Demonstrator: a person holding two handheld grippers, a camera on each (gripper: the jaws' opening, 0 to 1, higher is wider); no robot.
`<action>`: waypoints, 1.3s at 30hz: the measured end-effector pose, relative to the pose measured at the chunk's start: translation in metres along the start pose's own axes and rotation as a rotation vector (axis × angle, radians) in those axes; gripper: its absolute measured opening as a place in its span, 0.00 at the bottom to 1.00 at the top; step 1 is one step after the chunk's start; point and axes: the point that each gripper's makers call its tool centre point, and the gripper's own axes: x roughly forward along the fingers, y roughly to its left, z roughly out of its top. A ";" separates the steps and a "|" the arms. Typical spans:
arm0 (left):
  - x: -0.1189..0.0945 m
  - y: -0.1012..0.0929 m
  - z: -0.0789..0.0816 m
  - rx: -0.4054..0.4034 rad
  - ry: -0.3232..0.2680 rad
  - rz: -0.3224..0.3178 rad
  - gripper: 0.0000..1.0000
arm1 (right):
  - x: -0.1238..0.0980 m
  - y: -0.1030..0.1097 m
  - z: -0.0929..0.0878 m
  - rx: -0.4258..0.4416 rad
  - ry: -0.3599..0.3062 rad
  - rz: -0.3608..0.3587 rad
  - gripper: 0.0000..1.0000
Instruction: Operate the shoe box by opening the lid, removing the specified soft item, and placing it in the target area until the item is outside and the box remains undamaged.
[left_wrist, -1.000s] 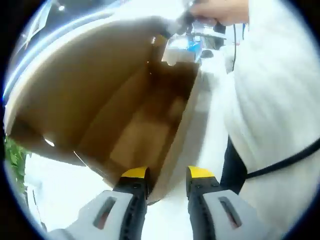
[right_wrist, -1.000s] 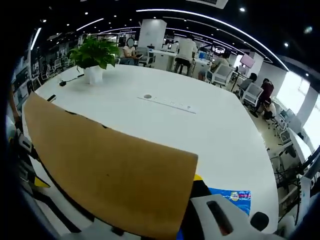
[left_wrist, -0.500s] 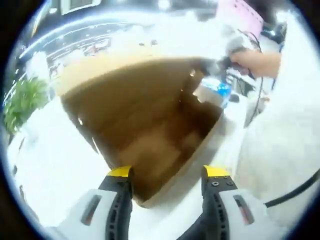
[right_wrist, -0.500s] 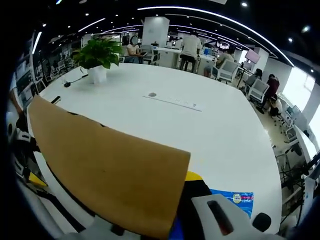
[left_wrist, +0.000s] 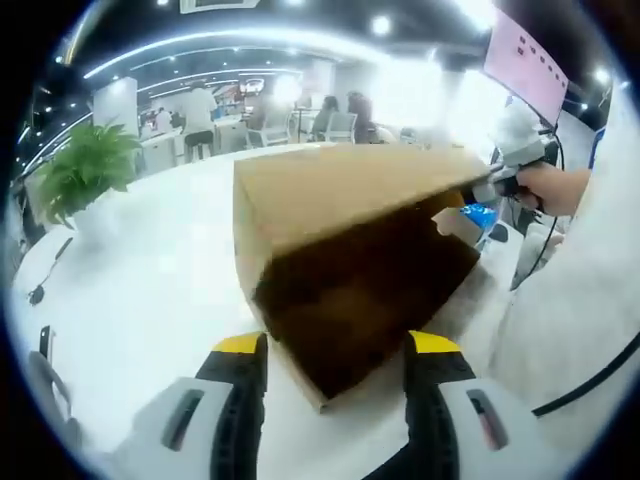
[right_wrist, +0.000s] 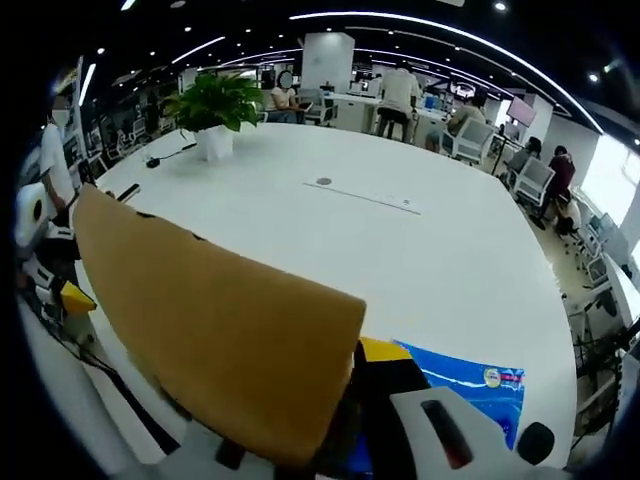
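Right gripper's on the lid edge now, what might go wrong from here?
The right gripper pinches the cardboard lid at one corner only, so lifting further may crease or tear the flap. The left gripper straddles the box edge open, so the box may slide on the white table.

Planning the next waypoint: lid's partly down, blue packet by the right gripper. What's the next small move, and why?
Probably let the cardboard lid settle onto the shoe box. The right gripper seems shut on the lid's corner, the left gripper stands open astride the box's near corner, and the blue packet lies on the white table.
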 end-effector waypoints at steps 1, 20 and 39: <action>0.000 0.001 0.002 -0.003 -0.006 0.002 0.57 | 0.000 0.000 0.000 0.003 0.001 0.000 0.07; -0.021 -0.002 0.025 0.090 -0.049 0.011 0.57 | -0.031 0.012 0.003 -0.044 -0.061 0.048 0.14; -0.030 -0.007 0.030 0.076 -0.077 0.008 0.48 | -0.047 0.030 -0.016 -0.117 -0.088 0.123 0.26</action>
